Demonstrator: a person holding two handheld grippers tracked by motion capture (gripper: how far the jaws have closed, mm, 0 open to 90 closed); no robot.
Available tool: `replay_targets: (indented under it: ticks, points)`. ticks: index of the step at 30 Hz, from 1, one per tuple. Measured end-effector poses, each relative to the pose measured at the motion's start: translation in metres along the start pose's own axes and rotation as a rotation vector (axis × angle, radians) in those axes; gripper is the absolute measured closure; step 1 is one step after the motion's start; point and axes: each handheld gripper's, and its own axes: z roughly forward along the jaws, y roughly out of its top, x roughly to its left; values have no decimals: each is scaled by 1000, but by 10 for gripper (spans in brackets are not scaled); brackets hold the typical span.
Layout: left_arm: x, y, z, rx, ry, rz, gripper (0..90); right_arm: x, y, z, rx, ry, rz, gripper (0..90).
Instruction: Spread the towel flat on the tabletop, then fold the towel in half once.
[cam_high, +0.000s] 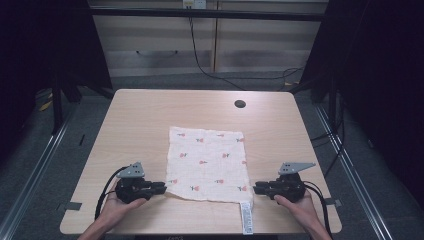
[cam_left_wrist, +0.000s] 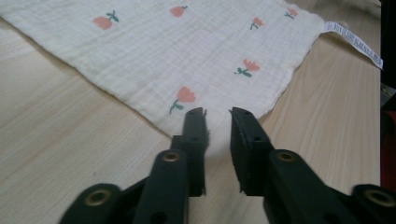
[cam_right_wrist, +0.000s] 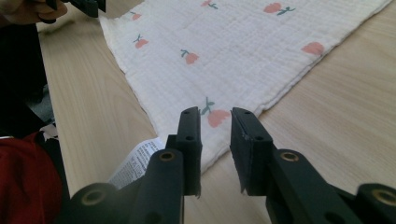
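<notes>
Left tool (cam_high: 161, 188) jaws parted, nothing gripped, near-left corner of cloth (cam_high: 207, 163) between them; right tool (cam_high: 257, 189) likewise at near-right corner. Cloth lies spread flat, mid-table, near edge toward person. Care label (cam_high: 246, 216) juts from near-right corner. Table (cam_high: 150, 115) hole beyond cloth. Judgement: spreading looks done, both corners released; left: draw tools clear.

One cloth (cam_high: 207, 164) lies on the worktop (cam_high: 140, 120), with one label (cam_high: 246, 218) and two claws (cam_high: 159, 188) (cam_high: 260, 188) beside it.
</notes>
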Motion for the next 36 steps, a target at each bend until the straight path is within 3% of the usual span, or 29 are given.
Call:
replay_targets:
  ticks: [3, 6, 11, 17, 22, 26, 31, 32, 35, 36]
  points:
    - [2, 2, -7, -30, -1, -13, 690, -1, -3, -5, -12, -20, 10, 689]
    - [7, 6, -11, -46, 30, -30, 633, -4, -2, -5, -25, -34, 19, 669]
    - [17, 17, -3, 4, 68, -44, 572, -7, 9, 8, -4, -50, 3, 642]
    - [19, 31, 2, 38, 97, -31, 544, -8, 28, 19, -6, -43, -33, 628]
    - [30, 46, 4, 8, 119, -44, 529, -9, 43, 28, -6, -48, -51, 615]
    - [39, 55, 11, -17, 116, -63, 541, -16, 53, 38, 5, -57, -58, 625]
    - [46, 62, 22, 8, 127, -62, 503, -26, 60, 50, 38, -67, -48, 582]
    - [50, 65, 27, 6, 125, -67, 496, -33, 64, 56, 48, -89, -48, 556]
    - [56, 70, 34, 12, 125, -74, 483, -39, 67, 60, 46, -90, -37, 550]
    - [60, 72, 38, 18, 131, -80, 477, -48, 71, 64, 40, -105, -29, 559]
